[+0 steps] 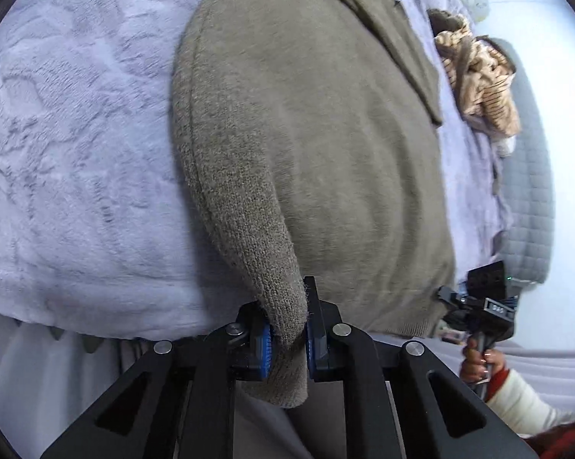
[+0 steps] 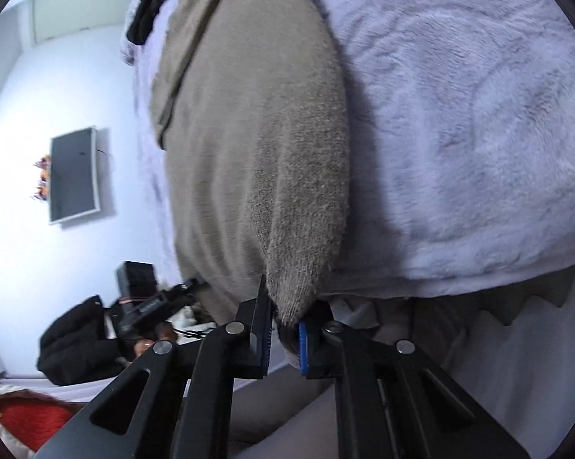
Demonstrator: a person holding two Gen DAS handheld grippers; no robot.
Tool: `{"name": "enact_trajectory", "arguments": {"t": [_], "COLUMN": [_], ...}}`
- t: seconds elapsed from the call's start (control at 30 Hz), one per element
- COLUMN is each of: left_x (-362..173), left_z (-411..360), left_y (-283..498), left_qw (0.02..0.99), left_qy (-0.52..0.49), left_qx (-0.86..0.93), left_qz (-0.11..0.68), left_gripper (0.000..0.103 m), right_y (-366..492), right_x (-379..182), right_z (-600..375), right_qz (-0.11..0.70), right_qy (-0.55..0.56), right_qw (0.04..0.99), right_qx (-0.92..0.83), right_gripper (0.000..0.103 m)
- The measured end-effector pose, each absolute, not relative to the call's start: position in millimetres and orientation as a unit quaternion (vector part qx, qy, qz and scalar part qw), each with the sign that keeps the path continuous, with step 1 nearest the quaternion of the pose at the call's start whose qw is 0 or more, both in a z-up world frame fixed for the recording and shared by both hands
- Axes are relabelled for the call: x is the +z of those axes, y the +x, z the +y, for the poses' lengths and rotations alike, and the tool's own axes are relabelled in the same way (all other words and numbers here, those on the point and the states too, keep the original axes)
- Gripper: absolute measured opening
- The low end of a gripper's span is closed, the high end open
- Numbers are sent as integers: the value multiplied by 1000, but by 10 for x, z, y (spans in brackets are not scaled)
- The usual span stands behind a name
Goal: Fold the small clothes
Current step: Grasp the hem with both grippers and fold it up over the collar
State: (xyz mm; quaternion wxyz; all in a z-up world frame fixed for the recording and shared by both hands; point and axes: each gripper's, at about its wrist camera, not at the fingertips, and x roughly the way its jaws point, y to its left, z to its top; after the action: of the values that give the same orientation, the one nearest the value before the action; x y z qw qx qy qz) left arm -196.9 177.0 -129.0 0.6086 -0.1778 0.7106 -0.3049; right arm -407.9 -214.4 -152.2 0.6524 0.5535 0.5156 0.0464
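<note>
On top of a fluffy lavender blanket (image 1: 77,153) a brownish-grey knitted sweater (image 1: 306,134) is lying spread out, its hem reaching the near edge of the bed and both sleeves running down its sides toward the cameras. At the sweater's left side, the left gripper (image 1: 287,340) is clamping one sleeve cuff (image 1: 283,313): the blue pads are pressing on the knit from both sides, and the end of the cuff is hanging down past them. At the opposite side, the right gripper (image 2: 283,338) is pinching the other sleeve cuff (image 2: 299,287) in the same way, jaws nearly together with the ribbed tip squeezed between a black finger and a blue pad (image 2: 302,348).

In the left wrist view the right hand (image 1: 476,363) is showing at the lower right, wrapping around its tool's handle, with a cream and red sleeve (image 1: 517,401) behind it. Farther along the bed a crumpled beige striped garment (image 1: 482,80) is resting on the blanket, next to a grey quilted cover (image 1: 532,199).

In the right wrist view a black garment (image 2: 150,4) is lying at the far end of the bed, a dark framed screen (image 2: 73,174) is hanging on the pale wall, and a black bag or jacket (hard to tell which) (image 2: 77,344) is sitting low at the left.
</note>
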Motion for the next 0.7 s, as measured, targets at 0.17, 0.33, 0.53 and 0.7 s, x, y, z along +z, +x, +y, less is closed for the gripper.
{"name": "enact_trajectory", "arguments": {"t": [0.17, 0.33, 0.53, 0.7], "left_x": [-1050, -727, -312, -166], "left_z": [1658, 1602, 1380, 1175], "left_y": [-1844, -1508, -822, -97], "left_qw": [607, 627, 669, 707], "left_qy": [-245, -287, -299, -281], "left_qx": [-326, -337, -353, -345], "left_qz": [682, 641, 582, 550], "left_gripper": [14, 14, 14, 14], "right_y": [-3962, -3666, -3077, -2420], "right_x": [-1342, -1098, -653, -387], "right_z": [-2131, -2154, -2469, -2845], "right_qz": [458, 401, 344, 317], "right_qy": [595, 620, 621, 611], "right_qw": [656, 665, 688, 705], "right_qx": [79, 114, 151, 171], "right_gripper": [11, 11, 11, 11]}}
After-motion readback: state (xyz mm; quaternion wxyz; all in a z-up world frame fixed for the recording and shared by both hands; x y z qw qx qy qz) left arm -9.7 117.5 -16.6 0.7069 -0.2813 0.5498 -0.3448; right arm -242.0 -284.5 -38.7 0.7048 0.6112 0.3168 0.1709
